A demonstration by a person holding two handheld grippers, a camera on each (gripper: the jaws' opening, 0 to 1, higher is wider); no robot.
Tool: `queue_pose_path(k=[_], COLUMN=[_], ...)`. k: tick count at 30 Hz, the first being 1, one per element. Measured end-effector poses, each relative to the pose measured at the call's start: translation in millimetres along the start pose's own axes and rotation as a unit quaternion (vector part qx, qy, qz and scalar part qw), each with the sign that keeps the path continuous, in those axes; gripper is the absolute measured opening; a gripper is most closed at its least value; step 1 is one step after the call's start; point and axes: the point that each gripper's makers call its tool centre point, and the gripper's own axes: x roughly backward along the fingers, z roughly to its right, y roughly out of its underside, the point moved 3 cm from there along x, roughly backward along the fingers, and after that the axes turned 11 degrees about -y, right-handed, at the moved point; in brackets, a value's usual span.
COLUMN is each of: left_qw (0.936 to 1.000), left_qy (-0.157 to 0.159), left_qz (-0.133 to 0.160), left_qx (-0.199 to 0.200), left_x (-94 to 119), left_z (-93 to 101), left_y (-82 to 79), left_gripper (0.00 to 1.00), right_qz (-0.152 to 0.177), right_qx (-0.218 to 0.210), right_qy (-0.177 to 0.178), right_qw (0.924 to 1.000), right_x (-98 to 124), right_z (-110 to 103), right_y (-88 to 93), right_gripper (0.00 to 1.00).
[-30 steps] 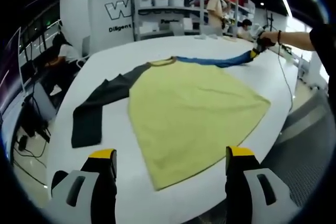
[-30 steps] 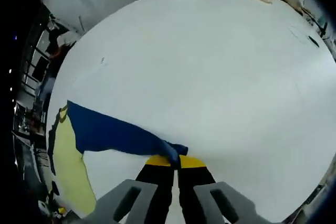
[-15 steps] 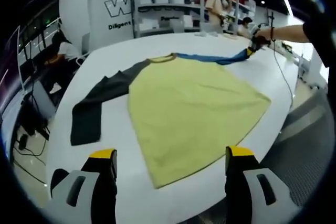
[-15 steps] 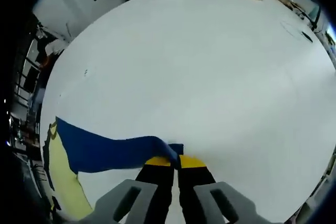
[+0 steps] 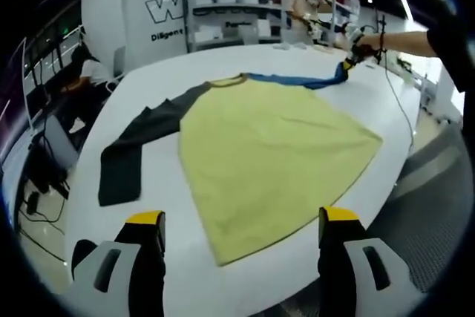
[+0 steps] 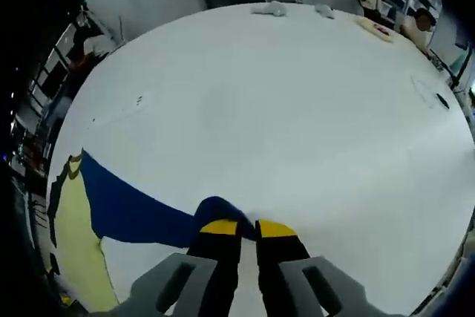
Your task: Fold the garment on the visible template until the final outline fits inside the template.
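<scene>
Right gripper view shows your right gripper clenched on the blue sleeve, left gripper released.

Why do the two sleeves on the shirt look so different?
The blue sleeve is bright blue, while the dark sleeve is charcoal grey. The blue sleeve is pulled out straight, with its end pinched in the right gripper; the dark sleeve lies loose on the white table, bending partway along, with nothing holding it. Both are long sleeves joined to the same yellow shirt body.
</scene>
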Motion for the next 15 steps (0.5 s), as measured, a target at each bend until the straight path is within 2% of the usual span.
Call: queue_pose_path(k=[5, 7, 12, 15], left_qw=[1.0, 1.0, 1.0, 0.9999], left_qy=[-0.001, -0.002, -0.004, -0.005], left_qz=[0.002, 0.002, 0.006, 0.01], left_qx=[0.001, 0.001, 0.004, 0.003], left_x=[0.3, 0.5, 0.7, 0.8], left_z=[-0.4, -0.8, -2.3, -2.5], left_y=[-0.4, -0.5, -1.6, -2.5], left_gripper=[0.81, 0.81, 0.81, 0.82], right_qz=[0.011, 0.018, 0.039, 0.048], right_qx=[-0.002, 0.002, 0.027, 0.037], right_qy=[0.001, 0.001, 0.008, 0.008], right_qw=[0.9999, 0.9998, 0.9989, 0.9981], right_x=[-8.7, -12.1, -17.2, -19.7], right_z=[3.1, 5.7, 10.0, 14.0], right_y=[3.9, 5.9, 9.2, 9.1], right_gripper=[0.01, 0.05, 0.25, 0.27])
